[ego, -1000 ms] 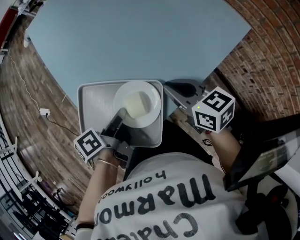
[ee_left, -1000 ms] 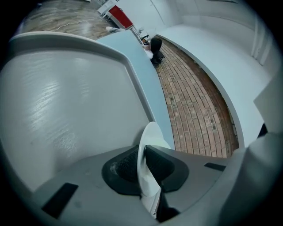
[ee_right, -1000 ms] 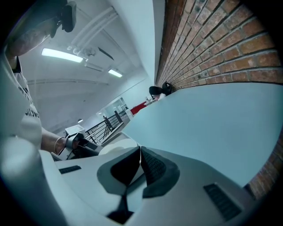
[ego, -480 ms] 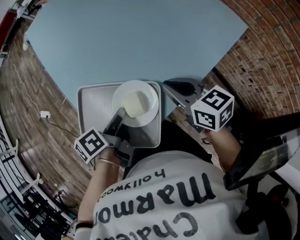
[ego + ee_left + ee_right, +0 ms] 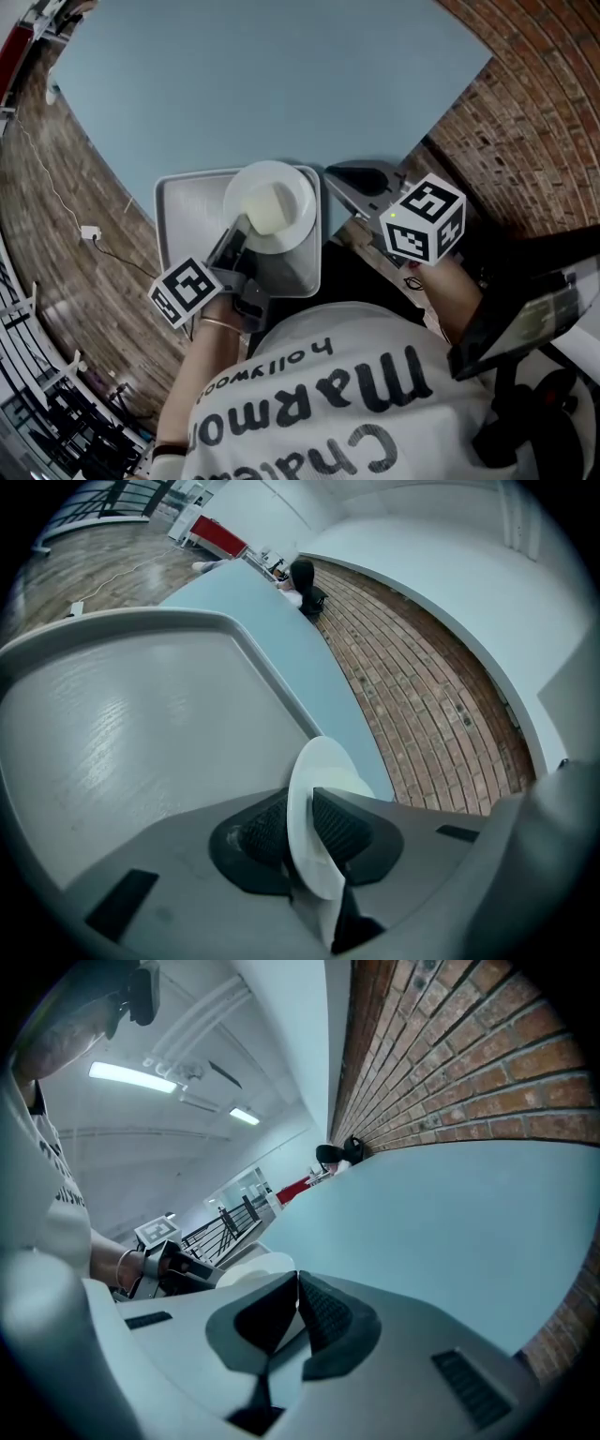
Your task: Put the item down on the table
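One step remains, I judge, pulling clear: the plate [image 5: 298,187] already rests in the tray [image 5: 187,211] on the table [image 5: 281,84], a pale lump [image 5: 272,208] on it. The left gripper's [image 5: 305,825] jaws have just been opening, slack around its rim between them. The right gripper's [image 5: 292,1312] jaws are closed together, empty.
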The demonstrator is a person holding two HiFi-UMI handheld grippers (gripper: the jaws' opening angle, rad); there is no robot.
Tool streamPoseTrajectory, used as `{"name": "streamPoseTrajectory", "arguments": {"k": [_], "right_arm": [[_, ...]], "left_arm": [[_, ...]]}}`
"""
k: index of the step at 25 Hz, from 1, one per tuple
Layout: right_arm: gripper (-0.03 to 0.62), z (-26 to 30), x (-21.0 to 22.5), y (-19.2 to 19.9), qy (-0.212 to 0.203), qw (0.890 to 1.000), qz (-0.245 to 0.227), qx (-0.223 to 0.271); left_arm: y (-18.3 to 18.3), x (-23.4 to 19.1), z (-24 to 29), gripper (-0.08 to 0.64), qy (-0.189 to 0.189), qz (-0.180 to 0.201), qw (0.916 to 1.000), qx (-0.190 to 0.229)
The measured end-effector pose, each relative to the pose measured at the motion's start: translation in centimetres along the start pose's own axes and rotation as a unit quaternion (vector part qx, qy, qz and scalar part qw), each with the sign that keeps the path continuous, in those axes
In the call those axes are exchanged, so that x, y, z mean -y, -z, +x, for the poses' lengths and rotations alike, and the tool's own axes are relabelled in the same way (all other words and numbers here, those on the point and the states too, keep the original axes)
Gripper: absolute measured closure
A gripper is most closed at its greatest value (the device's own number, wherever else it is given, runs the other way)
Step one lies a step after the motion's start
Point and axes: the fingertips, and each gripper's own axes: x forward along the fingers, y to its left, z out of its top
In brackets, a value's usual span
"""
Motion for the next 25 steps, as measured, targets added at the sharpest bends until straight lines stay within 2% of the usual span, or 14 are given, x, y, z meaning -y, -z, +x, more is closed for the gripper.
{"name": "streamPoseTrajectory", "arguments": {"k": [8, 20, 25], "right_arm": [[0.581, 0.0, -0.6, -0.4, -0.009, 1.0, -0.002, 0.007], [0.581, -0.5, -1.1, -0.6, -0.013, 1.0, -0.007, 0.015], [0.581, -0.8, -1.7, -0.8, -0.019, 1.0, -0.011, 0.016]], "left_arm": [[-0.2, 0.1, -0.1, 0.494, -0.038, 0.043, 0.9983, 0.009], [0.1, -0.2, -0.6, 0.477, -0.075, 0.058, 0.9955, 0.008], [0.1, -0.2, -1.0, 0.429, -0.093, 0.08, 0.9924, 0.007]]}}
